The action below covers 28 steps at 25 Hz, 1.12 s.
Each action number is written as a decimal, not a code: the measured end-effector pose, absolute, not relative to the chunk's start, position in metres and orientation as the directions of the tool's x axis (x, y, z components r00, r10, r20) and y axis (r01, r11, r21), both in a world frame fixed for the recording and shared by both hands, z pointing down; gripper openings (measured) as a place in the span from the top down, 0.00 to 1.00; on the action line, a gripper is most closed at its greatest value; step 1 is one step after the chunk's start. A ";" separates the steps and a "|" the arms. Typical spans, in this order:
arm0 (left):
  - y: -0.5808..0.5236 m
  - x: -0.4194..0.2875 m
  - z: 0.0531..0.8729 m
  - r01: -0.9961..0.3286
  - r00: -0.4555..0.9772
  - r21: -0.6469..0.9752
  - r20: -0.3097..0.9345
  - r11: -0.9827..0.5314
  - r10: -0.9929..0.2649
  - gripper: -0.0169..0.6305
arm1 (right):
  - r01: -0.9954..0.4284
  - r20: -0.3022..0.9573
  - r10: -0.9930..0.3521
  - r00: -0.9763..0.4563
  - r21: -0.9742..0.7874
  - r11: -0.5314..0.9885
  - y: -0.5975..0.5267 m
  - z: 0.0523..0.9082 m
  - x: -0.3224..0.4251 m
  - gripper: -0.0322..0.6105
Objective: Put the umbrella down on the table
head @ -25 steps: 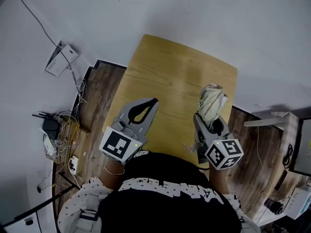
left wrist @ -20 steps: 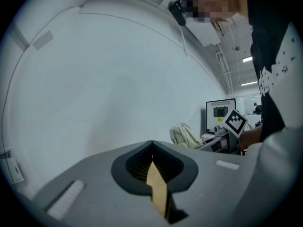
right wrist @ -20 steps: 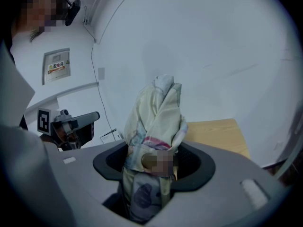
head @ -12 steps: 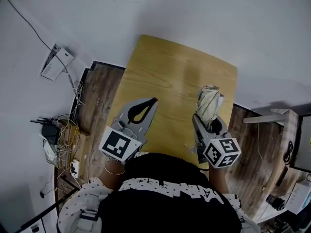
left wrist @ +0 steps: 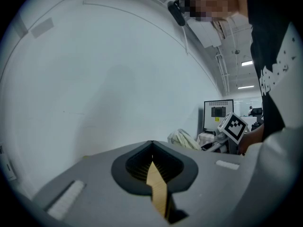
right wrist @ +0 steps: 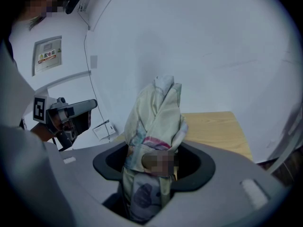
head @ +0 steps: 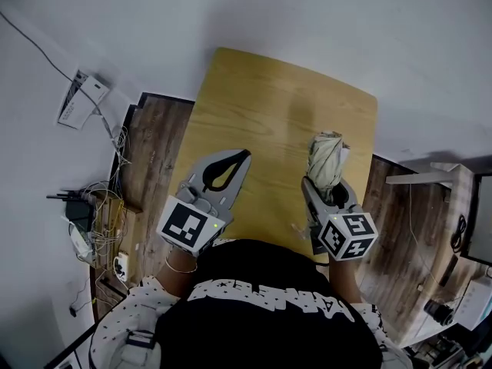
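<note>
A folded cream umbrella (head: 327, 160) with a pale print sticks forward out of my right gripper (head: 328, 187), which is shut on it over the right part of the wooden table (head: 269, 106). In the right gripper view the umbrella (right wrist: 156, 122) runs through the hollow of the right gripper (right wrist: 154, 167) and its tip points up toward the wall. My left gripper (head: 244, 157) hangs over the table's left part, shut with nothing in it. In the left gripper view the left gripper (left wrist: 151, 145) is closed at its tip, and the umbrella (left wrist: 184, 138) shows to the right.
The small table stands against a white wall. On the floor to the left lie a white box (head: 81, 98) and a tangle of cables (head: 100, 206). A white stand (head: 430, 177) and a monitor (head: 483, 221) are at the right.
My right gripper has sunk a little toward the table with the umbrella still in it. The left gripper has shifted slightly and stays shut.
</note>
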State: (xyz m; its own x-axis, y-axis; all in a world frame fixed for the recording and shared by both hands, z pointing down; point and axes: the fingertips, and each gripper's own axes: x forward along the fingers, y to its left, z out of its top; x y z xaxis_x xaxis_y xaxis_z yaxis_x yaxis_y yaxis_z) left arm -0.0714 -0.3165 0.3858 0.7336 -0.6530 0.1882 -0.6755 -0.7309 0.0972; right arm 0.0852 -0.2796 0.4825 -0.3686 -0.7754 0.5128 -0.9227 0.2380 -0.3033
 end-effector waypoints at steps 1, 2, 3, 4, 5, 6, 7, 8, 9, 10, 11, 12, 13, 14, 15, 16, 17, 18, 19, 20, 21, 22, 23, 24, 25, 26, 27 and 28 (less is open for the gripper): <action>-0.318 -0.070 0.388 -0.673 0.736 0.100 0.191 -0.733 -0.649 0.97 | -0.924 0.519 -0.773 -0.365 -0.302 0.233 -0.281 0.486 0.086 0.53; -0.320 -0.070 0.390 -0.671 0.738 0.103 0.194 -0.735 -0.646 0.97 | -0.926 0.526 -0.770 -0.361 -0.302 0.228 -0.282 0.489 0.087 0.53; -0.322 -0.070 0.391 -0.670 0.738 0.106 0.196 -0.734 -0.646 0.97 | -0.927 0.534 -0.766 -0.358 -0.301 0.224 -0.283 0.493 0.088 0.53; -0.324 -0.070 0.392 -0.674 0.735 0.106 0.196 -0.731 -0.649 0.97 | -0.928 0.543 -0.761 -0.356 -0.299 0.221 -0.284 0.496 0.088 0.53; -0.326 -0.072 0.393 -0.681 0.729 0.103 0.192 -0.725 -0.657 0.97 | -0.930 0.551 -0.756 -0.353 -0.297 0.218 -0.285 0.500 0.089 0.53; -0.329 -0.075 0.393 -0.689 0.722 0.099 0.181 -0.718 -0.668 0.97 | -0.931 0.559 -0.751 -0.351 -0.294 0.216 -0.286 0.503 0.088 0.53; -0.331 -0.076 0.393 -0.692 0.720 0.096 0.169 -0.715 -0.674 0.97 | -0.932 0.567 -0.746 -0.350 -0.293 0.214 -0.287 0.506 0.088 0.53; -0.331 -0.076 0.395 -0.690 0.722 0.096 0.161 -0.717 -0.673 0.97 | -0.932 0.573 -0.741 -0.349 -0.294 0.212 -0.287 0.508 0.088 0.53; -0.331 -0.077 0.396 -0.687 0.725 0.098 0.164 -0.720 -0.669 0.97 | -0.932 0.579 -0.736 -0.349 -0.295 0.210 -0.288 0.511 0.088 0.53; -0.330 -0.077 0.398 -0.687 0.724 0.100 0.172 -0.720 -0.668 0.97 | -0.932 0.585 -0.731 -0.350 -0.295 0.210 -0.288 0.514 0.087 0.53; -0.331 -0.078 0.399 -0.688 0.723 0.102 0.177 -0.718 -0.668 0.97 | -0.932 0.592 -0.726 -0.350 -0.294 0.210 -0.289 0.516 0.086 0.53; -0.331 -0.079 0.400 -0.689 0.722 0.105 0.186 -0.717 -0.667 0.97 | -0.933 0.598 -0.721 -0.350 -0.291 0.211 -0.289 0.518 0.086 0.53; -0.330 -0.079 0.400 -0.689 0.722 0.110 0.200 -0.717 -0.663 0.97 | -0.933 0.605 -0.715 -0.350 -0.290 0.212 -0.289 0.520 0.085 0.53; -0.330 -0.078 0.400 -0.688 0.722 0.114 0.211 -0.717 -0.659 0.97 | -0.934 0.611 -0.710 -0.350 -0.289 0.212 -0.290 0.522 0.085 0.53; -0.331 -0.079 0.400 -0.689 0.721 0.116 0.212 -0.715 -0.660 0.97 | -0.934 0.616 -0.705 -0.350 -0.289 0.212 -0.290 0.525 0.085 0.53; -0.332 -0.080 0.401 -0.692 0.719 0.113 0.202 -0.713 -0.665 0.97 | -0.934 0.622 -0.701 -0.350 -0.288 0.212 -0.291 0.527 0.085 0.53; -0.335 -0.081 0.402 -0.696 0.716 0.107 0.186 -0.710 -0.673 0.97 | -0.935 0.628 -0.696 -0.349 -0.286 0.211 -0.292 0.530 0.085 0.53; -0.337 -0.083 0.403 -0.699 0.713 0.102 0.175 -0.708 -0.679 0.97 | -0.935 0.633 -0.691 -0.348 -0.284 0.210 -0.293 0.532 0.085 0.53; -0.338 -0.083 0.403 -0.703 0.710 0.100 0.173 -0.705 -0.683 0.97 | -0.936 0.639 -0.687 -0.347 -0.284 0.209 -0.293 0.535 0.086 0.53; -0.339 -0.083 0.402 -0.705 0.706 0.102 0.181 -0.701 -0.684 0.97 | -0.936 0.644 -0.682 -0.346 -0.283 0.207 -0.294 0.538 0.086 0.53; -0.339 -0.082 0.402 -0.706 0.705 0.105 0.194 -0.700 -0.682 0.97 | -0.937 0.650 -0.678 -0.345 -0.283 0.206 -0.295 0.540 0.087 0.53; -0.339 -0.081 0.402 -0.705 0.706 0.108 0.203 -0.701 -0.678 0.97 | -0.937 0.655 -0.673 -0.344 -0.282 0.205 -0.295 0.543 0.087 0.53; -0.338 -0.080 0.403 -0.703 0.708 0.109 0.202 -0.703 -0.677 0.97 | -0.938 0.661 -0.668 -0.342 -0.280 0.204 -0.295 0.546 0.088 0.53; -0.339 -0.080 0.404 -0.704 0.707 0.107 0.196 -0.702 -0.679 0.97 | -0.939 0.667 -0.663 -0.340 -0.278 0.202 -0.296 0.549 0.088 0.53; -0.339 -0.080 0.405 -0.705 0.707 0.108 0.196 -0.701 -0.680 0.97 | -0.940 0.673 -0.658 -0.338 -0.276 0.200 -0.296 0.552 0.088 0.53; -0.339 -0.080 0.405 -0.704 0.707 0.111 0.207 -0.702 -0.676 0.97 | -0.941 0.679 -0.654 -0.335 -0.275 0.197 -0.297 0.555 0.088 0.53; -0.338 -0.079 0.405 -0.703 0.707 0.114 0.219 -0.702 -0.673 0.97 | -0.942 0.684 -0.650 -0.332 -0.273 0.193 -0.298 0.557 0.089 0.53; -0.338 -0.079 0.406 -0.703 0.706 0.114 0.224 -0.702 -0.671 0.97 | -0.944 0.688 -0.647 -0.328 -0.272 0.189 -0.299 0.559 0.089 0.53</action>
